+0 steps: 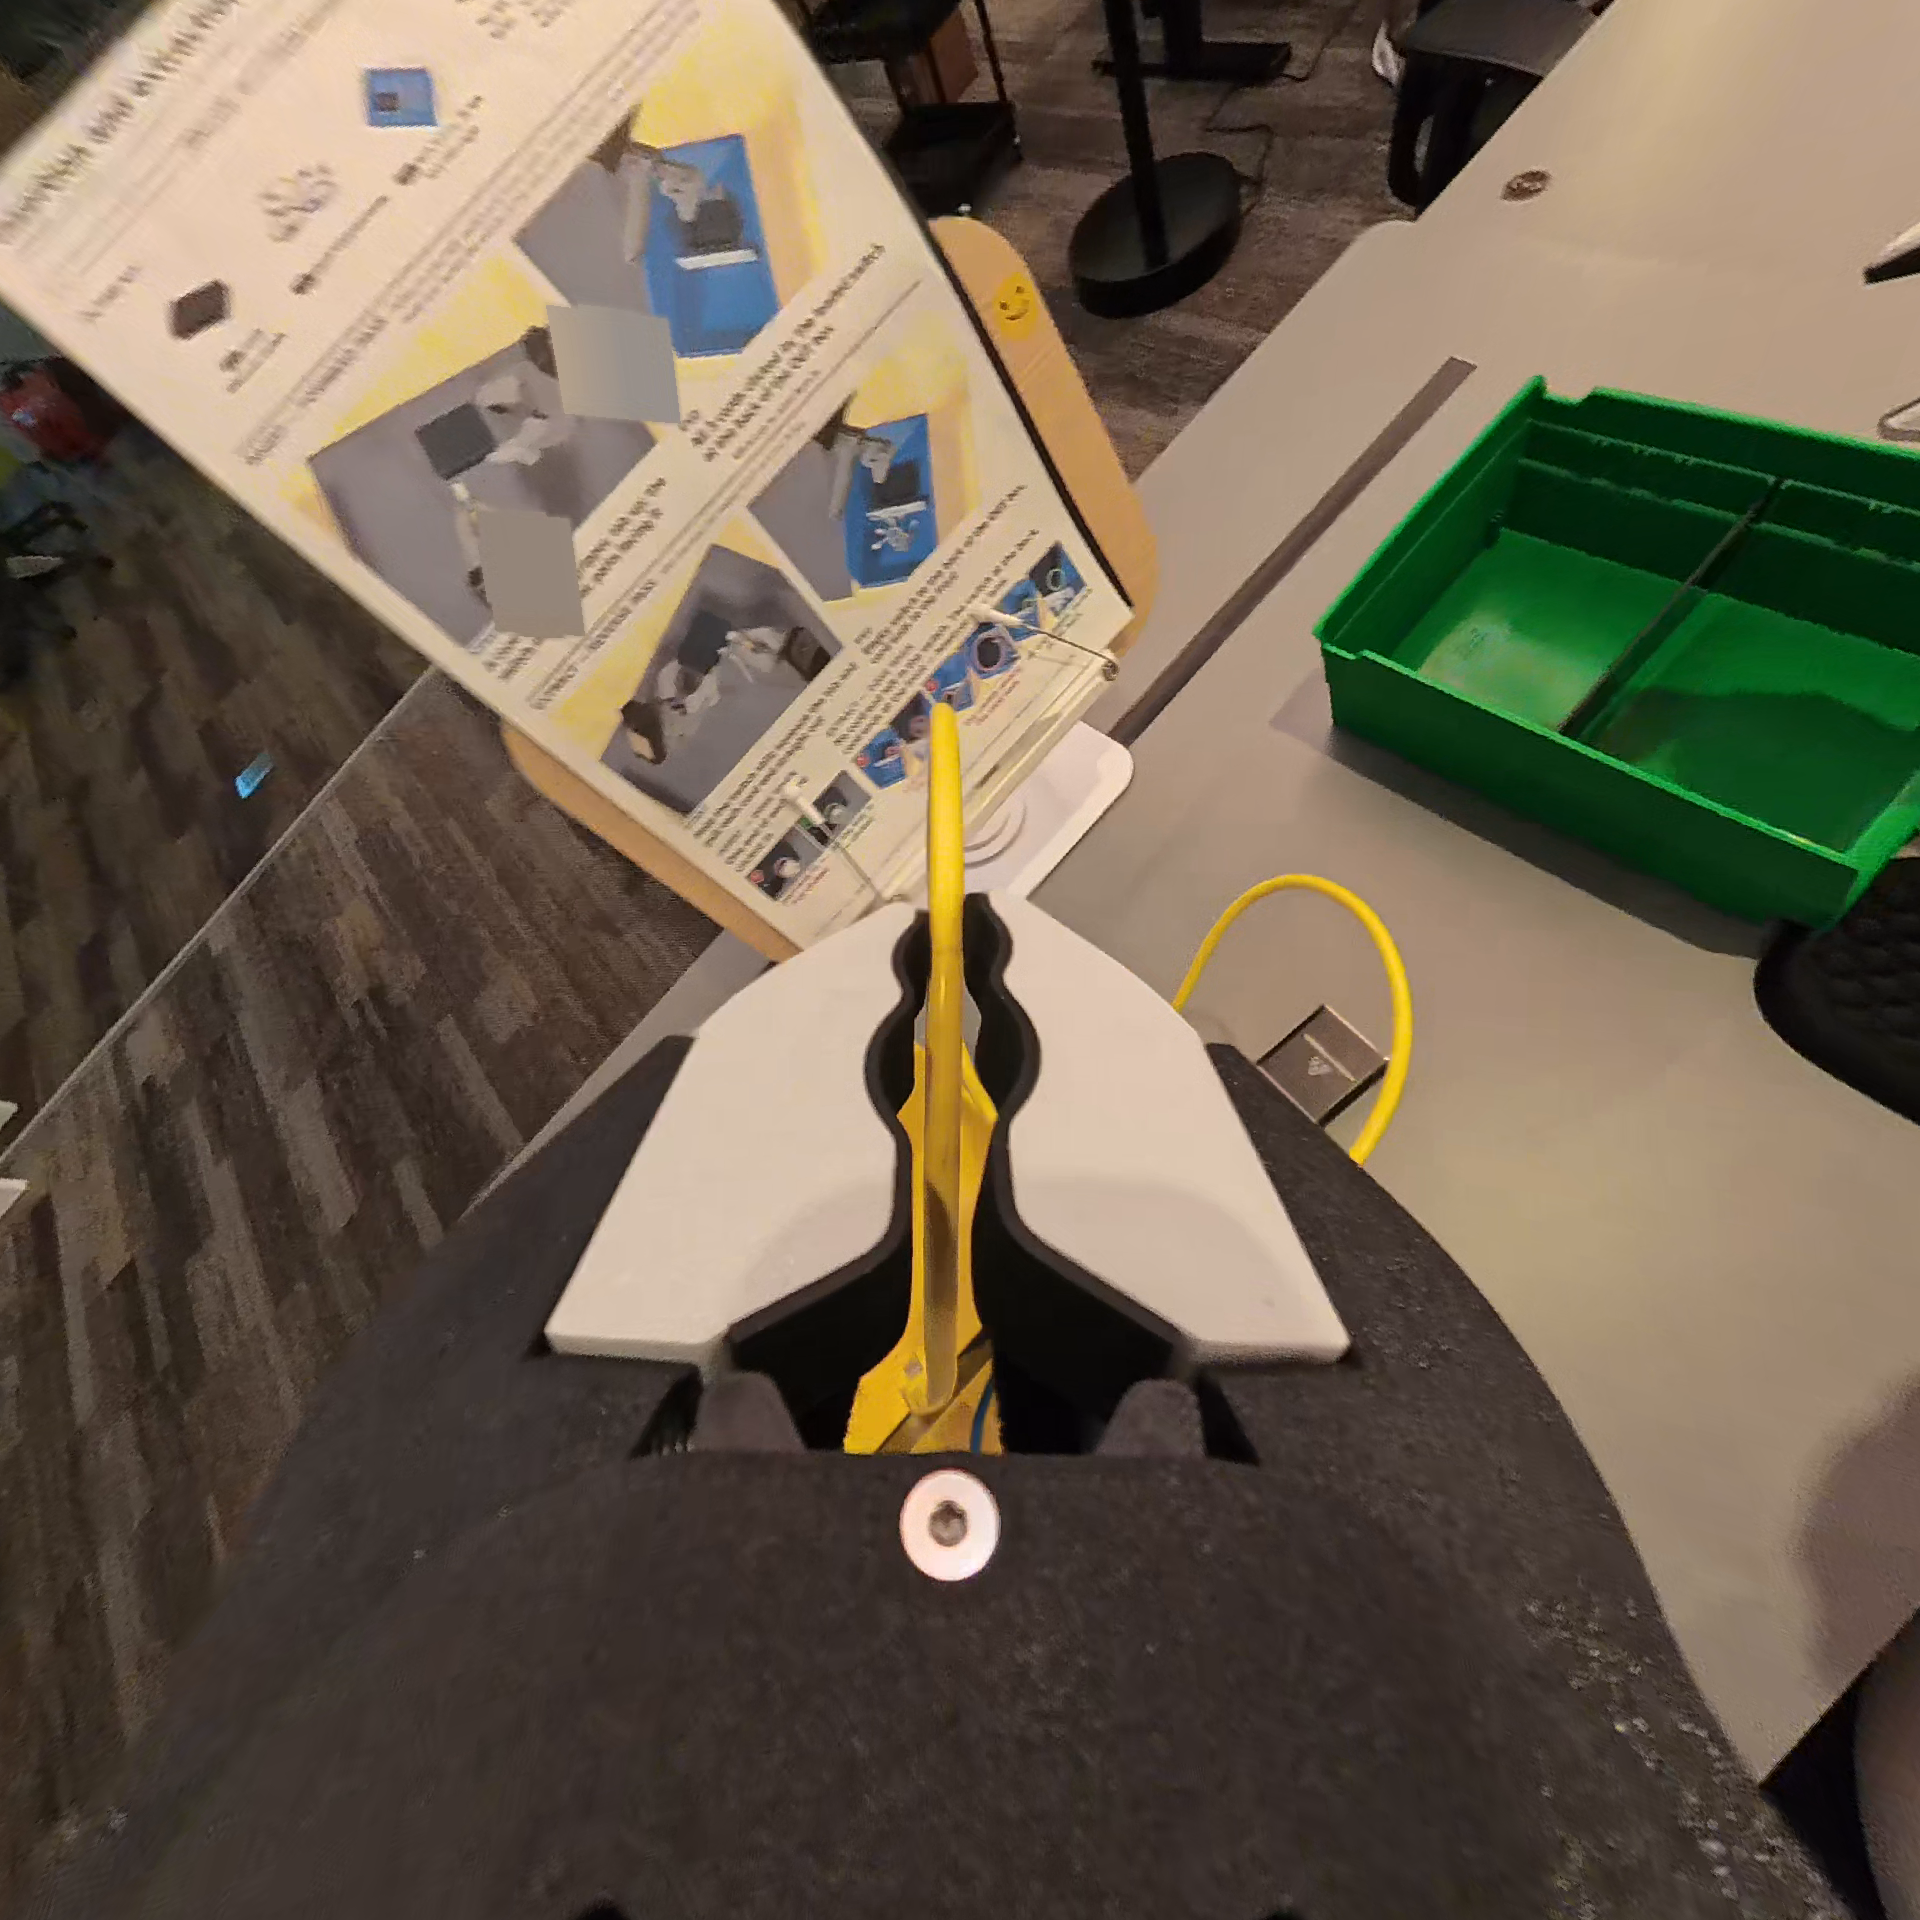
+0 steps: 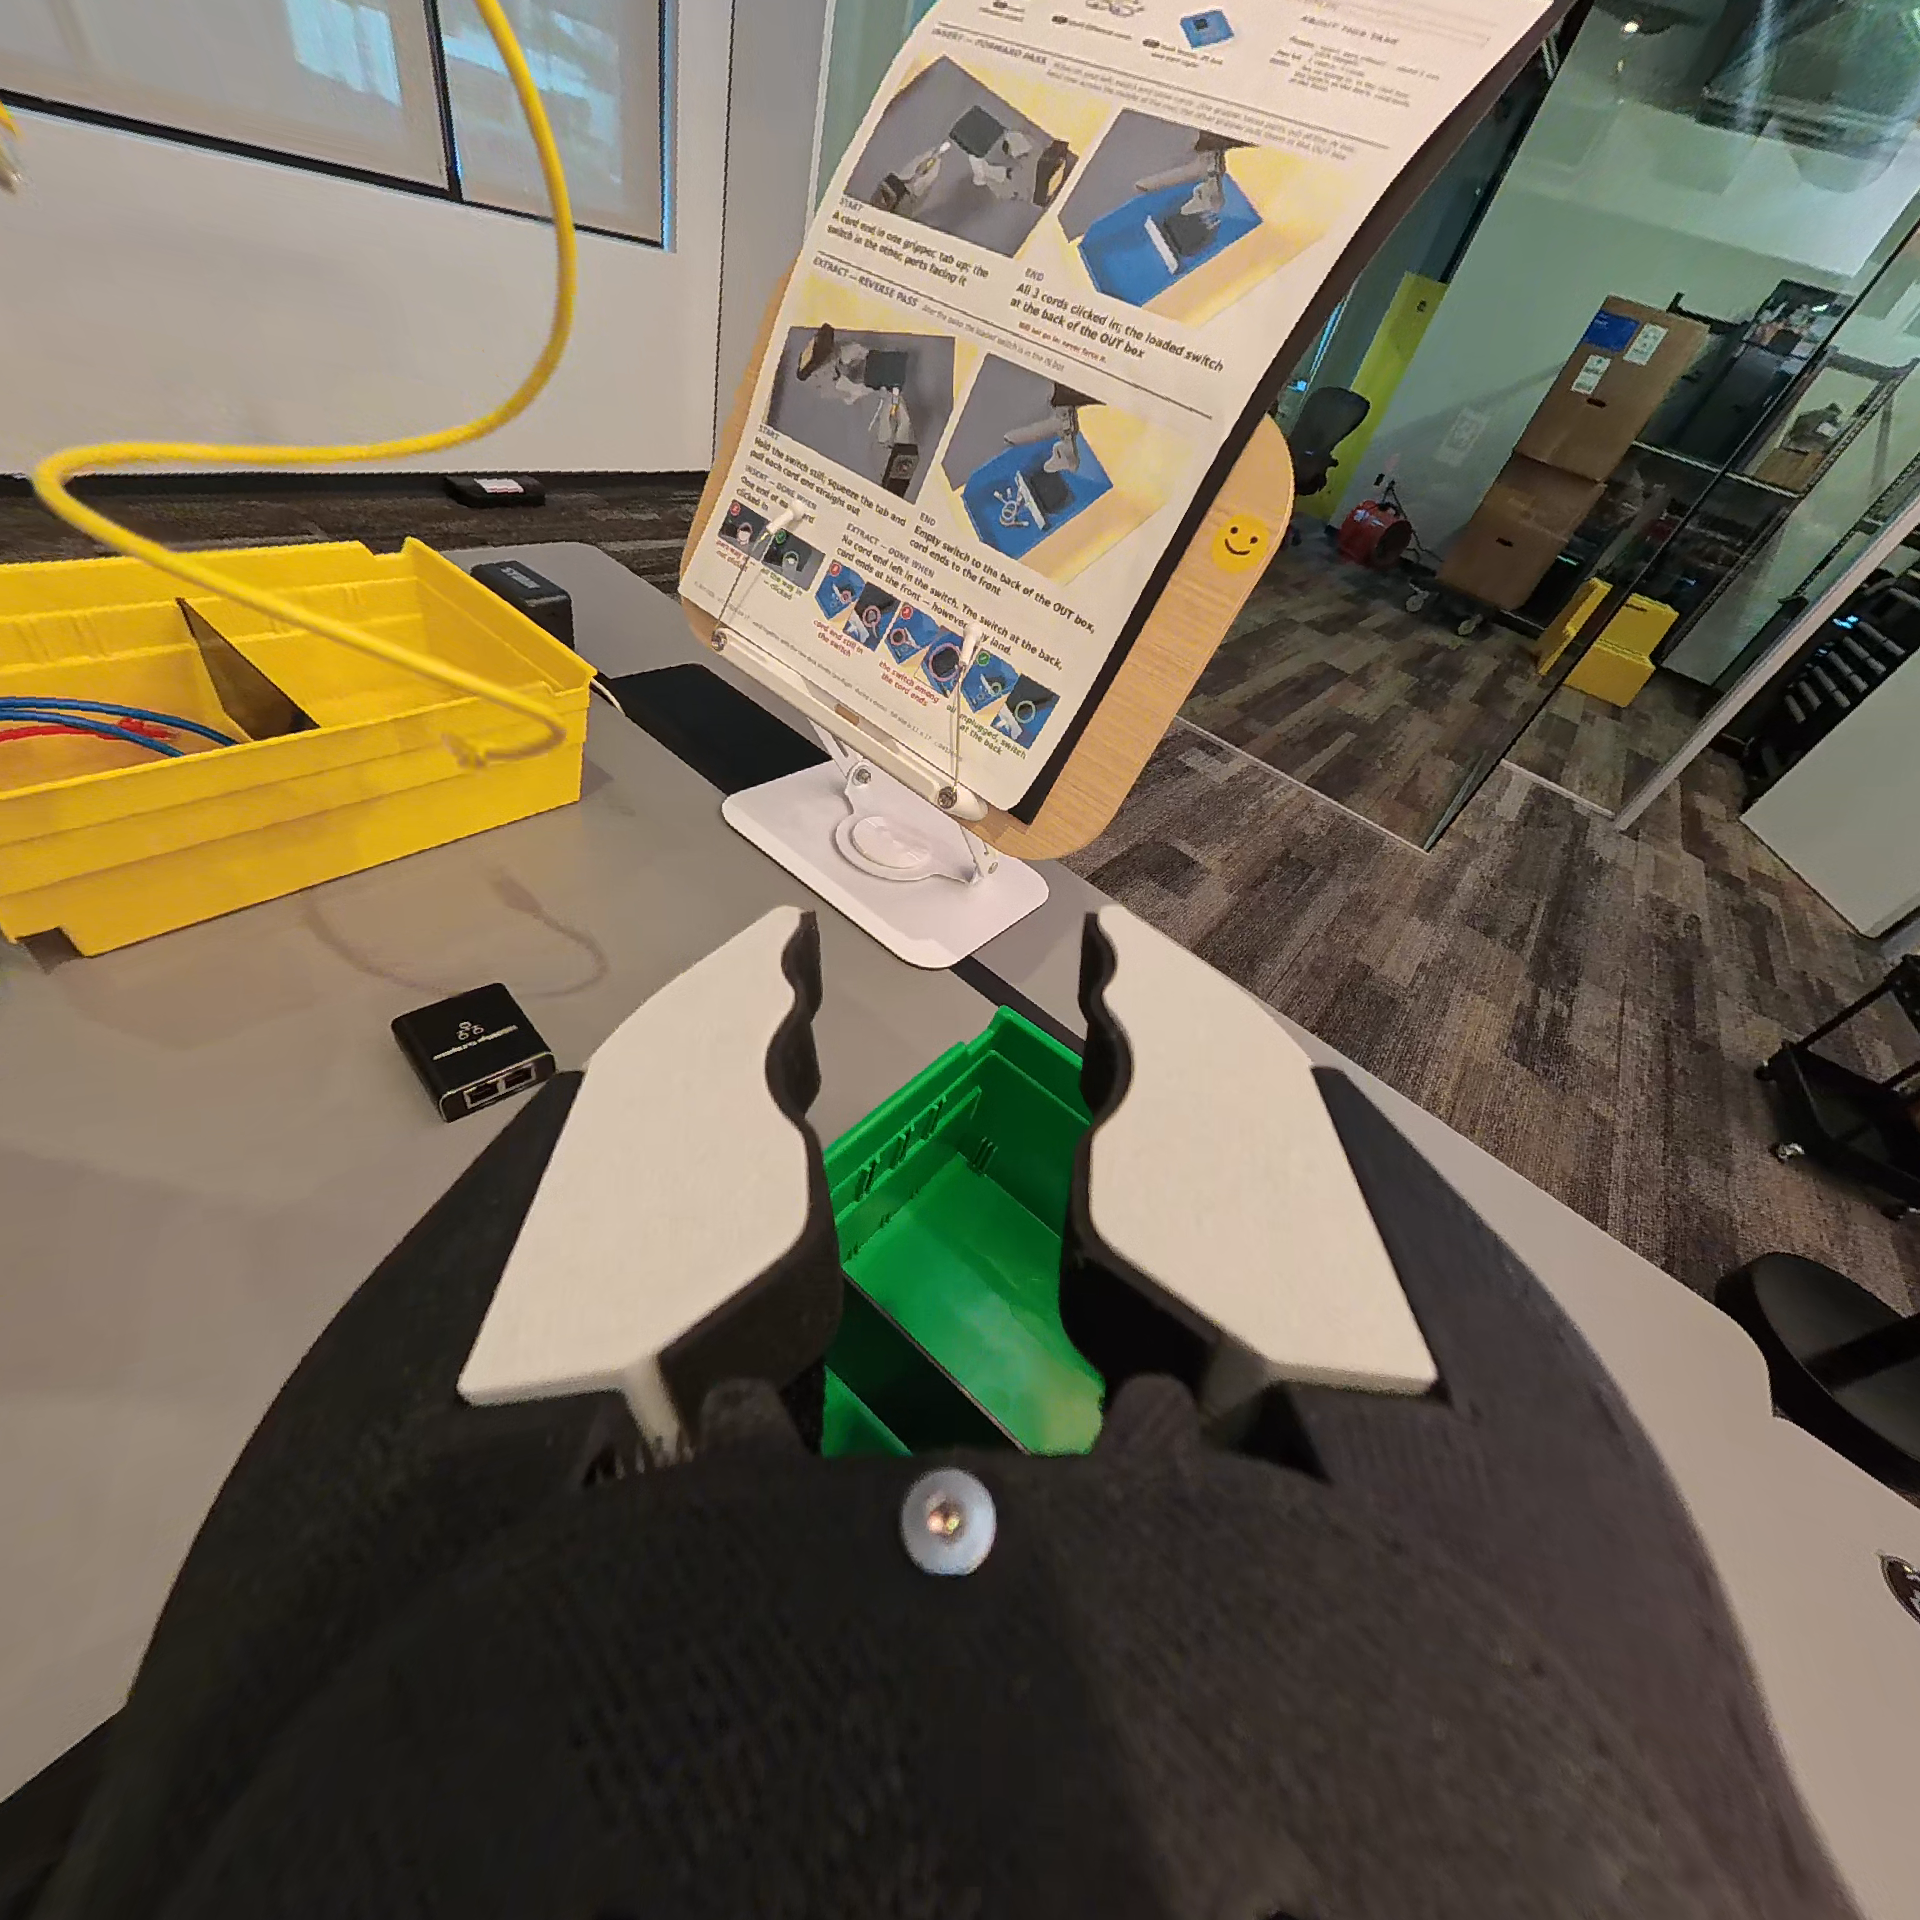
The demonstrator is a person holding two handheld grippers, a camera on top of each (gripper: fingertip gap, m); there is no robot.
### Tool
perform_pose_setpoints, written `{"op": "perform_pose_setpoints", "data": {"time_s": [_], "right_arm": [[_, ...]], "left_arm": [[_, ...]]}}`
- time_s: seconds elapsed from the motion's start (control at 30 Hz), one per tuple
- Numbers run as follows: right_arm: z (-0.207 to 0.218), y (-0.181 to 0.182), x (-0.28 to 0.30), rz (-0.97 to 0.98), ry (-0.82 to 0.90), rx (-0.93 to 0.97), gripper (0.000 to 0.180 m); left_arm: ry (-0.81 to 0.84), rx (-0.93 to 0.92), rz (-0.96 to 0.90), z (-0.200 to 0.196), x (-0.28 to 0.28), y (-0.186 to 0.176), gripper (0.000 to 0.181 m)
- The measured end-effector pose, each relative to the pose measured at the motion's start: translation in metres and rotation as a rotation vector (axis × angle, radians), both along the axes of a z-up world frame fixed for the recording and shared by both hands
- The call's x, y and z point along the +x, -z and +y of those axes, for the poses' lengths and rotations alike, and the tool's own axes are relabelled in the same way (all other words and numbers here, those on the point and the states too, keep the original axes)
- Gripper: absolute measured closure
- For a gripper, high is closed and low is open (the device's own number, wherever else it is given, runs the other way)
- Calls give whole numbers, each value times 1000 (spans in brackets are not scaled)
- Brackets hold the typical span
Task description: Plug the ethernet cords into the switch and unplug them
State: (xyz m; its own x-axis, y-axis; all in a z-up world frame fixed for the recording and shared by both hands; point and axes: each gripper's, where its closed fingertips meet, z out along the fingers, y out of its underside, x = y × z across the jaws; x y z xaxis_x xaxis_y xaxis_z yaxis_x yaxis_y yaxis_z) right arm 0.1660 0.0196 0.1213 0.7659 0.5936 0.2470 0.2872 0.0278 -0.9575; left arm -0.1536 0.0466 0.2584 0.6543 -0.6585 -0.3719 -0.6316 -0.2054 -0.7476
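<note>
My left gripper [image 1: 951, 925] is shut on a yellow ethernet cord [image 1: 943, 810]. The cord's plug end lies back between the fingers. The cord rises past the fingertips and loops down to the right over the table. The small black switch [image 2: 473, 1049] lies on the grey table [image 2: 260, 1195], ports facing me, left of my right gripper [image 2: 948, 935]. It also shows in the left wrist view [image 1: 1322, 1060]. My right gripper is open and empty above a green bin [image 2: 966, 1247]. The yellow cord [image 2: 568, 270] hangs in the air at the upper left.
A yellow tray [image 2: 312, 821] at the left holds blue cords [image 2: 104, 717] and a red cord [image 2: 62, 736]. An instruction sheet on a white stand [image 2: 894, 862] stands at the table's far edge. The green bin [image 1: 1621, 665] has dividers. Carpeted floor lies beyond the table. Left tips to right tips: about 35 cm. From the right gripper's tips to the small black switch [image 2: 473, 1049] is close to 35 cm. Look for it in the left wrist view [image 1: 1335, 1057] too.
</note>
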Motion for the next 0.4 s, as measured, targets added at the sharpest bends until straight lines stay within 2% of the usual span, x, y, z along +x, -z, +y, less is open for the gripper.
{"op": "perform_pose_setpoints", "data": {"time_s": [0.2,0.4], "right_arm": [[0,2,1,0,-3,-6,131],[2,7,4,-5,-3,-27,131]], "left_arm": [[49,-72,83,12,35,57,175],[64,-58,132,20,54,93,175]]}}
